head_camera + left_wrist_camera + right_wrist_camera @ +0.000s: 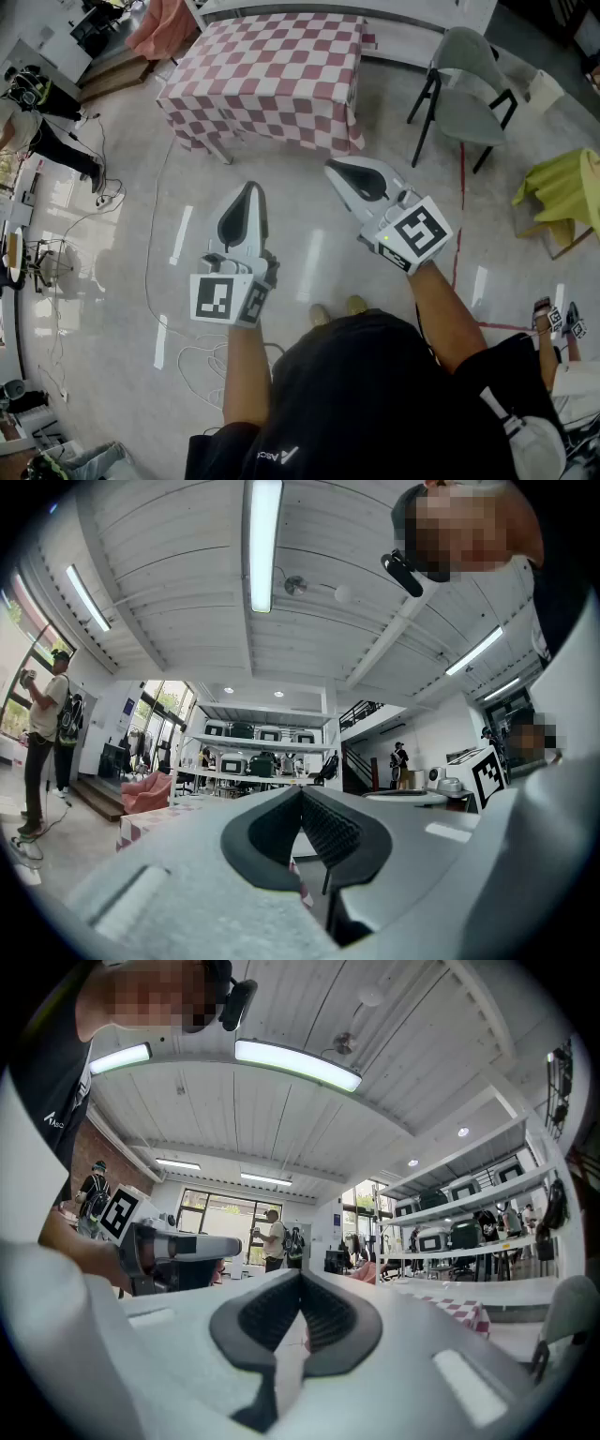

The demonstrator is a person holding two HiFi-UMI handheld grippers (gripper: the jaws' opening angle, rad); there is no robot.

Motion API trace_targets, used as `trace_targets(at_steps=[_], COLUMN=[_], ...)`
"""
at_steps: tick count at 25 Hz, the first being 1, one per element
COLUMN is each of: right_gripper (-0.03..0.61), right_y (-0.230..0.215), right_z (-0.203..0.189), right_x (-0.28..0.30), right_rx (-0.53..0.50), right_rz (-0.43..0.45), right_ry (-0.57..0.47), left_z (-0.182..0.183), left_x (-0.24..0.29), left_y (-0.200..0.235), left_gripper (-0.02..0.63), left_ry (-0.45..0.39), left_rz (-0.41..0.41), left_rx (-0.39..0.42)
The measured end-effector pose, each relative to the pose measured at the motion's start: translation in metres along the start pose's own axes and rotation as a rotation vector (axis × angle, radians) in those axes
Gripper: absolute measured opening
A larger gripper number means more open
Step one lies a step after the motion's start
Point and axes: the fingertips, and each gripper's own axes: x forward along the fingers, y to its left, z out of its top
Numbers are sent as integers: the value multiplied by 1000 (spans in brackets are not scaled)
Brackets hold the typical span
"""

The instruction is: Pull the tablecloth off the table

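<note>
A table covered by a red-and-white checked tablecloth (272,70) stands ahead of me at the top of the head view, the cloth hanging over its sides. My left gripper (250,187) and right gripper (332,169) are held side by side over the floor, well short of the table, both pointing toward it. Both are shut with nothing between the jaws. In the left gripper view the shut left gripper (302,795) faces the room, with a corner of the tablecloth (141,823) low at the left. In the right gripper view, beyond the shut right gripper (300,1279), the tablecloth (461,1312) shows at the right.
A grey chair (467,89) stands right of the table. Further right a yellow-green cloth (565,187) is draped over a low stand. Cables (155,281) trail across the floor at the left, near a standing person (42,117). A red tape line (459,220) marks the floor.
</note>
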Motion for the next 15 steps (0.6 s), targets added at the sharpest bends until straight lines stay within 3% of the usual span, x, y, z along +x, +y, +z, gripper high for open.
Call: trace_targets(at_steps=[15], right_gripper=[0], right_y=[8], right_z=[-1], right_x=[20], right_rx=[17], right_rz=[8], right_ry=[-17], left_z=[0], left_x=[-1], left_y=[19], left_gripper=[9], left_ry=[-50], left_rz=[-33], left_rx=[-3])
